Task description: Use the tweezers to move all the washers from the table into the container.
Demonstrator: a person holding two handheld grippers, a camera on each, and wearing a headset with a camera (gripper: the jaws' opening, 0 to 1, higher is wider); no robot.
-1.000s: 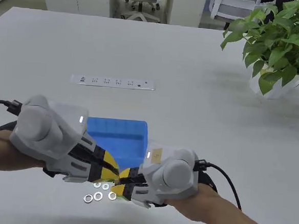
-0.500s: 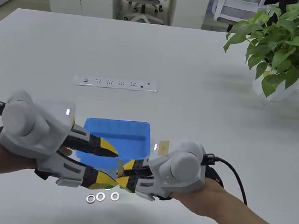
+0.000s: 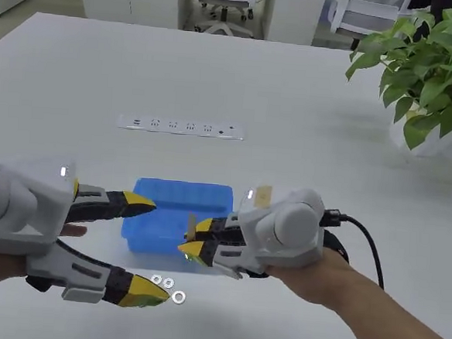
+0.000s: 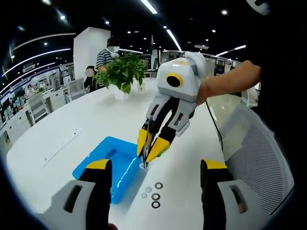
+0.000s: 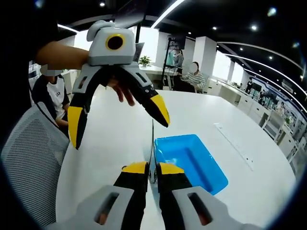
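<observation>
Washers point(image 3: 168, 283) still lie on the tabletop point(image 3: 305, 144) just in front of the blue container point(image 3: 169, 204). Left gripper point(image 3: 149, 247) has backed off, wide open. Right gripper point(image 3: 192, 239), clenched on the tweezers point(image 5: 152, 143), is now over the container's near edge, so it's probably dropping one.

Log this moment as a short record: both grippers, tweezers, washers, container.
left gripper: jaws wide open, holding nothing, next to the container
right gripper: shut on the tweezers, facing the left gripper
tweezers: clamped between the right gripper's jaws, tips near the container's edge; whether they carry a washer cannot be told
washers: at least three loose on the table, just outside the container's near wall
container: blue open tray
table: white
</observation>
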